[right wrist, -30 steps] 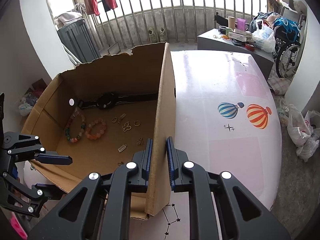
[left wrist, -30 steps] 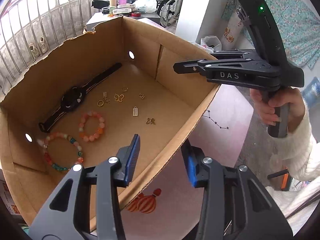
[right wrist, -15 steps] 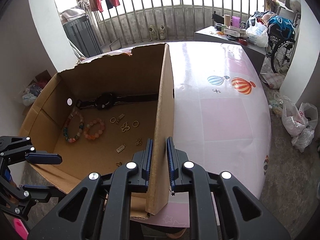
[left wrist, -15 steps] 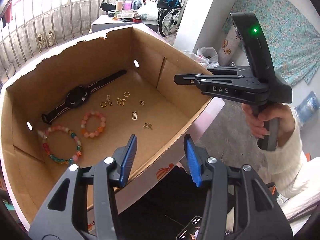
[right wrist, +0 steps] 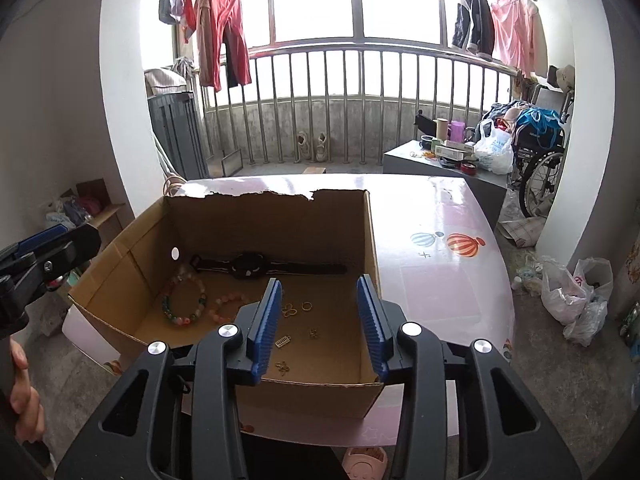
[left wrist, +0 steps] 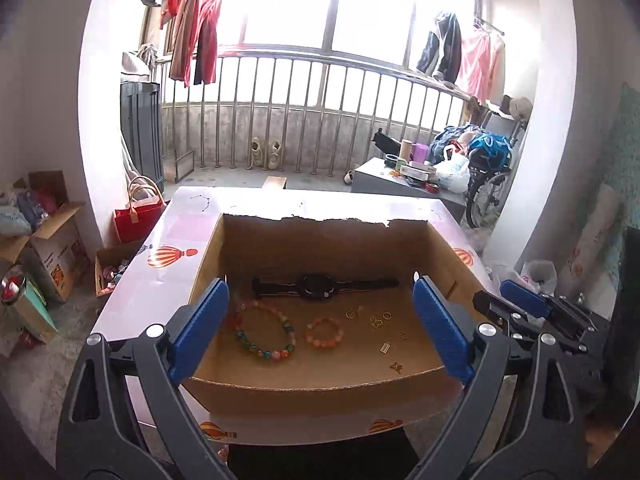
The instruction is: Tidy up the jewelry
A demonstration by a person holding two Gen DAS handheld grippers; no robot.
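While both claws hang back from the cardboard box (left wrist: pixel 320 384), nothing sits between their pads: the left claw (left wrist: pixel 320 332) is spreading wide and the right claw (right wrist: pixel 320 324) is opening too. That likely leaves the box resting at the surface's (right wrist: pixel 432 280) near edge, its open top giving access to the watch (left wrist: pixel 318 286), beaded bracelets (left wrist: pixel 266 334) and small gold charms (left wrist: pixel 376 322) lying flat inside.

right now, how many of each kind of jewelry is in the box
watch: 1
bead bracelets: 2
small gold pieces: 7
total: 10
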